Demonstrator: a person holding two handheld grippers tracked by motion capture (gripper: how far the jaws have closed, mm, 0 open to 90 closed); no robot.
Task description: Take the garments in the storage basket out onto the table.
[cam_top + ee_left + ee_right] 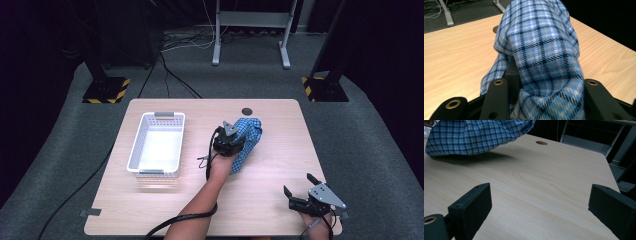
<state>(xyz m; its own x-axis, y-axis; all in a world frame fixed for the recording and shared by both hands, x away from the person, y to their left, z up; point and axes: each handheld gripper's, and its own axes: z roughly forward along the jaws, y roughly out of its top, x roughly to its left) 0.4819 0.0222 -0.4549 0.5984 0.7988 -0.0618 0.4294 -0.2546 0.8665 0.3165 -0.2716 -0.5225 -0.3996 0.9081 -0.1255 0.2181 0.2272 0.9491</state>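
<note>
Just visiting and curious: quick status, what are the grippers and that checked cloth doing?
Left gripper shut on blue checked cloth, mid-table. Right gripper open, nothing between jaws. White basket left of cloth, nothing between them.

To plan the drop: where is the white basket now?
In the high view the white basket stands on the table's left half, left of the left gripper.

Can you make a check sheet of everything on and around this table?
Surface: wooden table, with a round hole at its far edge.
Job's things: blue checked cloth, bunched up; white basket, nothing in it.
Clutter: nothing seen.
Grippers: left tool shut on the cloth; right tool open, holding nothing, at the near right corner.
Cables: black cable trails from the left tool; more cables on the floor.
Surroundings: grey carpet, metal stand legs, striped bases.
</note>
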